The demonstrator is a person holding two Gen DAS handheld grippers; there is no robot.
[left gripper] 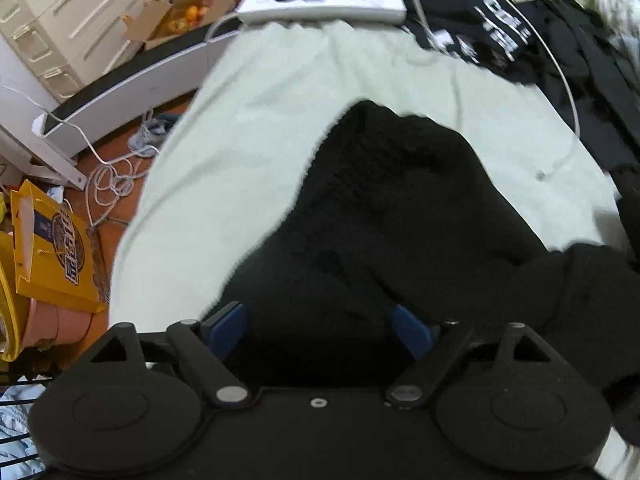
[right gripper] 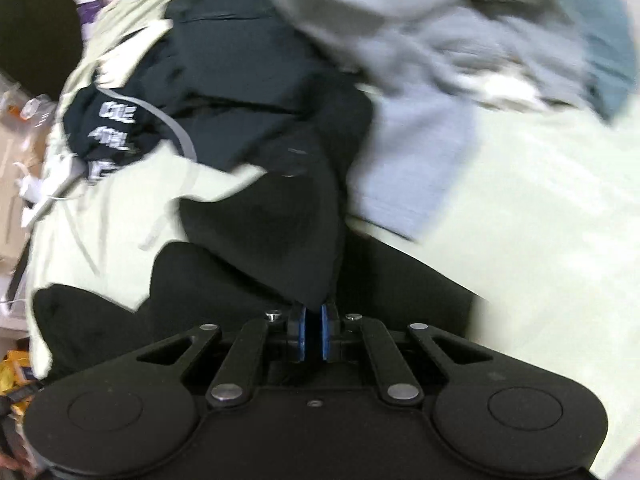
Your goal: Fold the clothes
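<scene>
While the black garment [left gripper: 392, 216] lies spread across the pale green sheet [left gripper: 248, 128] of the bed, my left claw [left gripper: 320, 330] stands released over its near edge, blue pads [left gripper: 226, 326] wide apart with dark cloth bunched between them but not pinched. My right claw [right gripper: 313, 334] is clenched, its blue pads [right gripper: 302, 336] pressed nearly together on a peaked fold of the same black garment [right gripper: 276, 236], which rises in a tent shape straight ahead of the fingers.

Farther off on the bed, a black shirt with white lettering [left gripper: 504, 36] lies crumpled to the far right in my left view, and a thin white cable [left gripper: 568, 92] curves over the sheet beside it. A white power strip [left gripper: 324, 8] sits at the far edge of the bed. In my right view, a grey garment [right gripper: 416, 80] is heaped beyond the black one, blurred.

Down on the floor to the left are a tangle of white cord [left gripper: 112, 180], a yellow paper bag [left gripper: 52, 248], an open cardboard box [left gripper: 180, 12] holding fruit, and white drawers [left gripper: 64, 20].
</scene>
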